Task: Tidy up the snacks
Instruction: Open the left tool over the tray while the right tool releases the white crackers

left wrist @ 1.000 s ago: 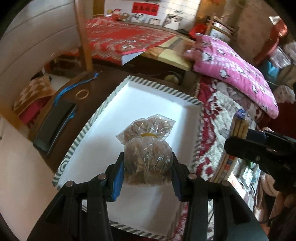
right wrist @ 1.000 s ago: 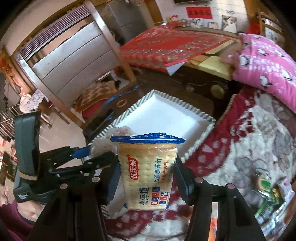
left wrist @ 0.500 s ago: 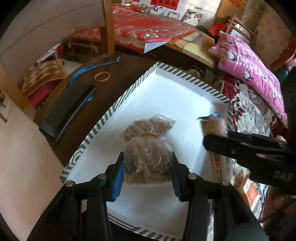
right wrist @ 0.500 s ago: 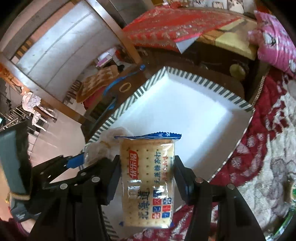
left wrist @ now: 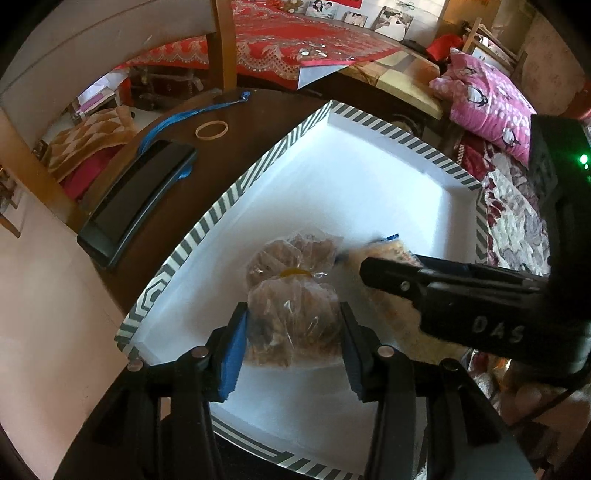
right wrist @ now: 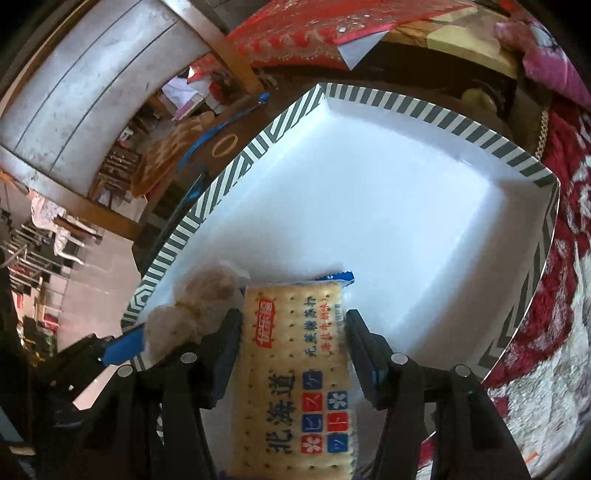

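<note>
My left gripper (left wrist: 293, 334) pinches a bag of cookies (left wrist: 291, 317) over the tray (left wrist: 391, 206), jaws just easing apart. My right gripper (right wrist: 293, 354) seemingly still grips a cracker pack (right wrist: 295, 373) just to the right.

A home bedroom, red embroidered bedspread (left wrist: 295, 40), pink quilt (left wrist: 491, 99), framed photos (left wrist: 391, 18), dark wooden table (left wrist: 258, 110)

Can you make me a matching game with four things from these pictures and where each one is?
Things:
1. clear bag of brown snacks
2. cracker packet
3. rubber band
4. black phone

Places:
A. on the dark table, partly over a blue strap
B. between the right gripper's fingers
C. alone on the dark table, beyond the phone
D. between the left gripper's fingers, over the striped tray

Pairs: 1-D, 2-B, 3-C, 4-A
</note>
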The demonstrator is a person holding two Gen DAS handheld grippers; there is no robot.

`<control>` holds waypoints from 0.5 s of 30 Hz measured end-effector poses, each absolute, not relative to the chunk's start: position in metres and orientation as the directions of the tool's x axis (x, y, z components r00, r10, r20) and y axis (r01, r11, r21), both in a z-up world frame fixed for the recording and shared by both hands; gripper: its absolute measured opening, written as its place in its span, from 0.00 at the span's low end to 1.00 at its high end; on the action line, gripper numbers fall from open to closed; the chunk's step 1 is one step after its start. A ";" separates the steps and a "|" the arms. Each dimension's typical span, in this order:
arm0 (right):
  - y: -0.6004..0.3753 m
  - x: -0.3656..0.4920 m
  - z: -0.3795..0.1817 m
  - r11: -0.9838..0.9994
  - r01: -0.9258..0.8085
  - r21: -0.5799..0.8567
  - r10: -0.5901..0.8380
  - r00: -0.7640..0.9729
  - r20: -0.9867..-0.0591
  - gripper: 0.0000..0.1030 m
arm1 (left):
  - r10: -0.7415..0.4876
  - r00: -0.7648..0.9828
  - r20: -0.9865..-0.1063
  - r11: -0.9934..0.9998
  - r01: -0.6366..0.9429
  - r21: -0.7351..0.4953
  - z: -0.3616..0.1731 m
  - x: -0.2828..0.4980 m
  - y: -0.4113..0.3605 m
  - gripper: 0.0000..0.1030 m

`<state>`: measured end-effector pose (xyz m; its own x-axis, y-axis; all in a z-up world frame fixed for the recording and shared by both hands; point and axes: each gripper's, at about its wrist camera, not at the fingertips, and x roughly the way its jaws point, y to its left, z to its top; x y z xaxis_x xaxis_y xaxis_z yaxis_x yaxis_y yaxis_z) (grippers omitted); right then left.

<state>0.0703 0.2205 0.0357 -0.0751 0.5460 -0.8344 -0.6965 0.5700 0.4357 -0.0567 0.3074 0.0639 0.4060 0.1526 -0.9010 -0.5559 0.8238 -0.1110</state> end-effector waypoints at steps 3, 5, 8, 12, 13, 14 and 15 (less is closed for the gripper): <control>0.214 0.077 0.038 0.565 -0.637 0.524 0.602 -0.116 -0.790 0.63 | 0.160 0.401 -0.902 0.823 -0.559 -0.102 0.064 -0.058 0.309 0.49; 0.210 0.077 0.043 0.567 -0.627 0.534 0.611 -0.113 -0.783 0.64 | 0.159 0.404 -0.901 0.819 -0.563 -0.107 0.065 -0.059 0.311 0.57; 0.201 0.074 0.052 0.565 -0.645 0.514 0.611 -0.091 -0.786 0.66 | 0.161 0.413 -0.897 0.821 -0.560 -0.111 0.068 -0.061 0.310 0.68; 0.174 0.070 0.068 0.559 -0.640 0.527 0.646 -0.062 -0.761 0.71 | 0.189 0.435 -0.880 0.830 -0.550 -0.094 0.080 -0.061 0.298 0.78; 0.166 0.069 0.073 0.561 -0.646 0.518 0.650 -0.044 -0.759 0.71 | 0.193 0.446 -0.874 0.834 -0.544 -0.093 0.083 -0.062 0.294 0.78; 0.158 0.067 0.077 0.563 -0.652 0.507 0.654 -0.024 -0.756 0.72 | 0.197 0.455 -0.868 0.839 -0.536 -0.090 0.088 -0.061 0.289 0.79; 0.149 0.066 0.081 0.565 -0.657 0.498 0.657 -0.005 -0.754 0.73 | 0.199 0.464 -0.863 0.844 -0.529 -0.090 0.091 -0.061 0.284 0.79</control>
